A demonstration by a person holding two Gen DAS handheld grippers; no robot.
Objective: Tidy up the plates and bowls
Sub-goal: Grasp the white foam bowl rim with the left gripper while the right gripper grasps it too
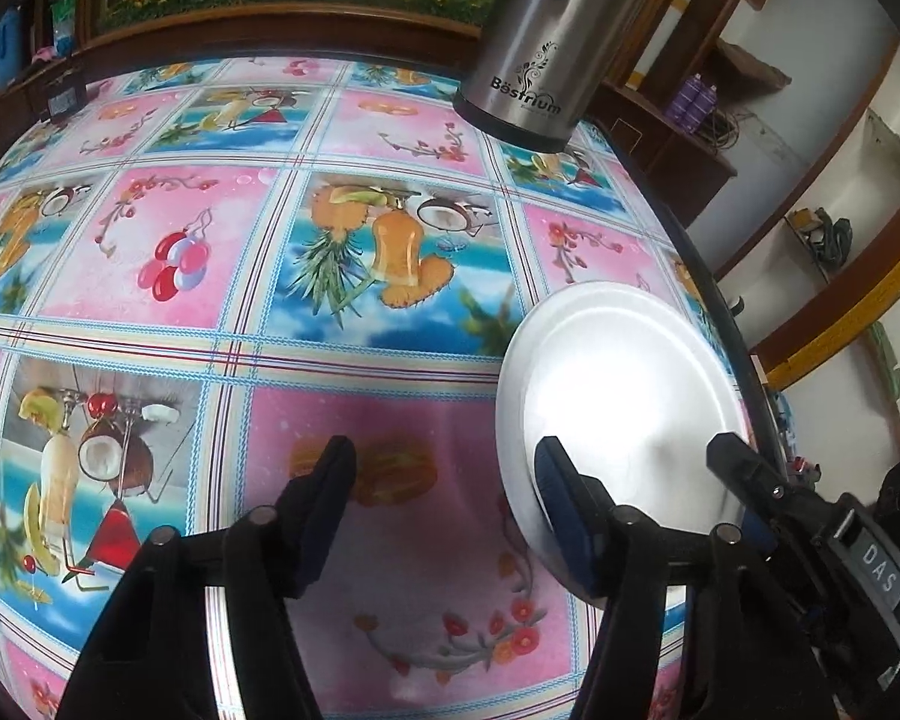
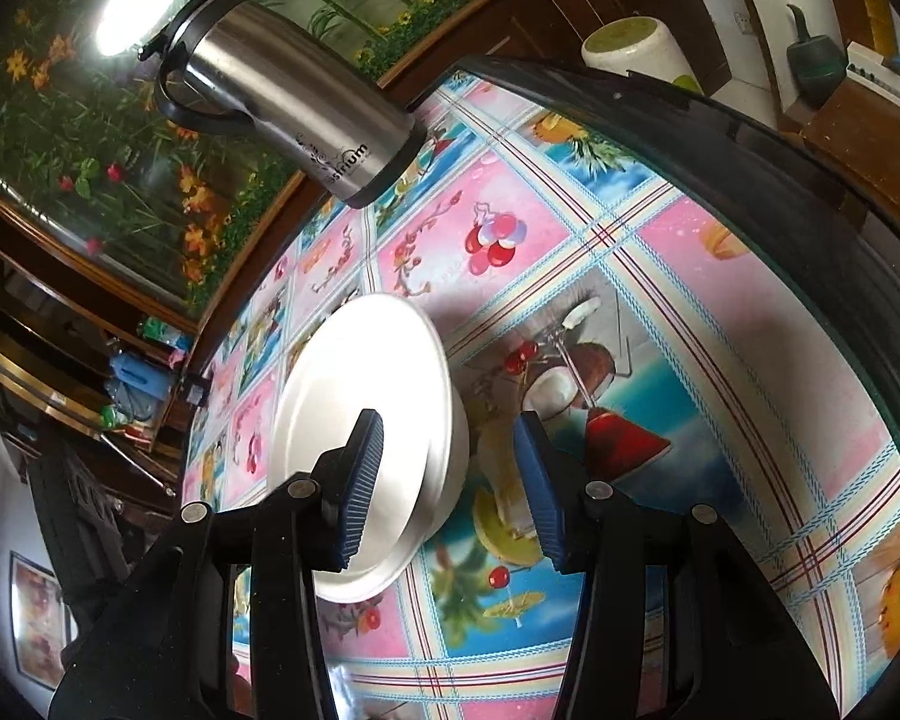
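Note:
A white plate [image 1: 624, 414] lies near the table's right edge, and in the right wrist view the plate [image 2: 354, 420] seems to rest on a white dish [image 2: 453, 456] beneath it. My left gripper [image 1: 444, 486] is open over bare tablecloth, its right finger in front of the plate's left rim. My right gripper [image 2: 450, 480] is open too. Its left finger hangs over the plate's top, while the right finger stands apart from the stack's side. One of its fingers [image 1: 732, 456] shows over the plate's right part in the left wrist view.
A steel thermos flask [image 1: 528, 60] [image 2: 282, 102] stands at the far side of the table. The glass-topped table with a fruit-print cloth [image 1: 270, 330] has a dark rim [image 2: 750, 150]. Wooden shelves and a framed flower picture stand beyond it.

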